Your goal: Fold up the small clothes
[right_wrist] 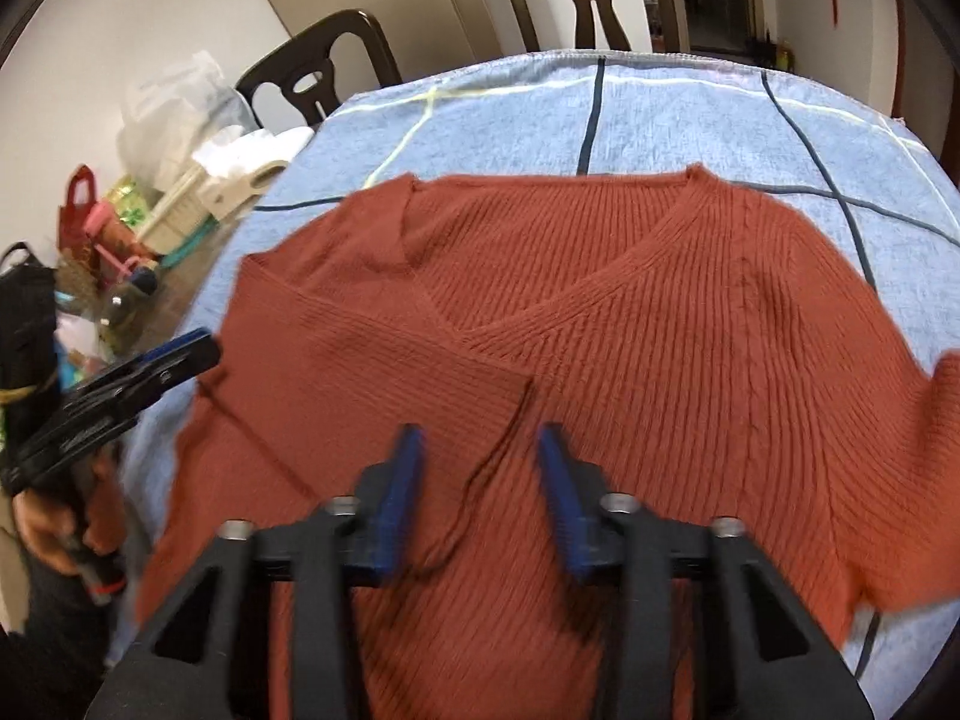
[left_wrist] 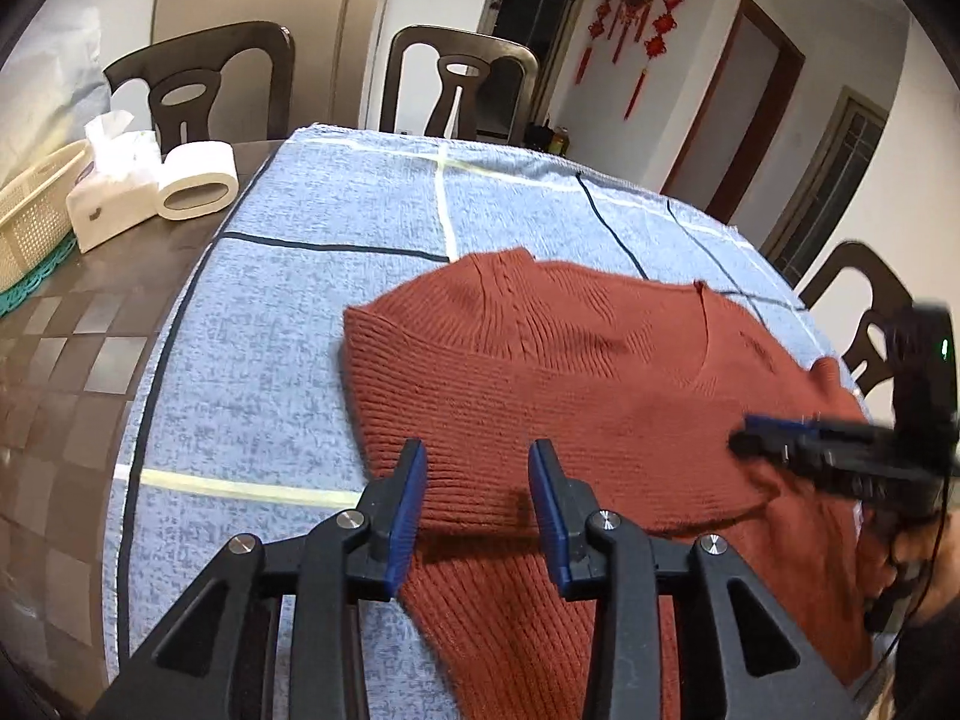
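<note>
White walls, dark wooden chairs (left_wrist: 462, 78) with cut-out backs and red knotted hangings (left_wrist: 636, 6) stand behind a desk (left_wrist: 72, 324) whose glossy brown top shows a chequered pattern. A woven cream basket (left_wrist: 30, 210), a white tissue box (left_wrist: 108, 204) and a squashed oval paper roll (left_wrist: 198, 180) sit at the desk's far left. Most of the top is covered by a nubbly pale-blue cloth (left_wrist: 270, 330) crossed by thin navy and cream lines. On this cloth lies the sweater (left_wrist: 570, 372), a rust-red V-neck in ribbed knit, spread flat with its neckline towards the far edge. In the right wrist view one sleeve is folded slantwise over the chest, its straight cuff ending near the middle of the front. The left gripper (left_wrist: 477, 480), black plastic with ridged blue pads, hovers over the sweater's near left edge with its jaws spread and knit showing between them, not pinched. The right gripper (right_wrist: 480, 480) hangs over the lower front beside the folded cuff; though blurred, its jaws also stand apart and clamp nothing. A hand (right_wrist: 48, 528) grips the left gripper's handle at the picture's left edge.
</note>
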A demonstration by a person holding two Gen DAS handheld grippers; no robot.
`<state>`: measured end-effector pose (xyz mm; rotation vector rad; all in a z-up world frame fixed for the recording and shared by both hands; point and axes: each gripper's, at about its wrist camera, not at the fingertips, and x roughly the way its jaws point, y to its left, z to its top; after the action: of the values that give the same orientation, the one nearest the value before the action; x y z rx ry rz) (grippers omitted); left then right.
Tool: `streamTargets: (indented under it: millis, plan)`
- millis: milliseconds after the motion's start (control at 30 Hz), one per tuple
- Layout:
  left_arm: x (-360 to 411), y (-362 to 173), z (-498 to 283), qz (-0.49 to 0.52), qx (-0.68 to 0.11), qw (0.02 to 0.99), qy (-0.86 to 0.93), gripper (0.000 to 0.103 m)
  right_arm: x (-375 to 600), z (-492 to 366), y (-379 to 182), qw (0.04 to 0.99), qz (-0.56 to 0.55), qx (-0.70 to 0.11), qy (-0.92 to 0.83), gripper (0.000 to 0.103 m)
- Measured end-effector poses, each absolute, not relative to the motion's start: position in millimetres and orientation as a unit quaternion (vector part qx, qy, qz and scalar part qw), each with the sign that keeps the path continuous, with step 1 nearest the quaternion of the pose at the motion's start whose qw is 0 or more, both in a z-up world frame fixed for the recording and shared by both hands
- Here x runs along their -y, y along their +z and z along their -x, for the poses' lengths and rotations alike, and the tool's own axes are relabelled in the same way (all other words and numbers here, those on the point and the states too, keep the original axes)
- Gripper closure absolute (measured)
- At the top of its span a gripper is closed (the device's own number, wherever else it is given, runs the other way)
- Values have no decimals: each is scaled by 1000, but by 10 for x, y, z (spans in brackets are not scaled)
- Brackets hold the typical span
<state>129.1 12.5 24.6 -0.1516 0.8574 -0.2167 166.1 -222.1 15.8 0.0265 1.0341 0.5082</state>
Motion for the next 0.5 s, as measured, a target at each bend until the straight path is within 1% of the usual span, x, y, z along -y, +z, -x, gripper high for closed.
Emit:
streamTargets:
  millis: [100, 133, 300, 500]
  plan:
    - [-121, 239, -1289, 66, -413, 902, -107, 65, 2160, -1656, 301, 846, 6, -471, 250, 98]
    - [-127, 254, -1295, 68, -411, 902, -109, 65, 2161, -1668, 365, 849, 5, -463, 254, 100]
    - [-96, 292, -1365, 67, -404, 906, -105, 65, 2228, -1854, 478, 864, -9, -438, 247, 100]
    - [-97, 160, -1413, 62, -419, 901, -93, 66, 2355, -2049, 198, 844, -33, -484, 228, 99]
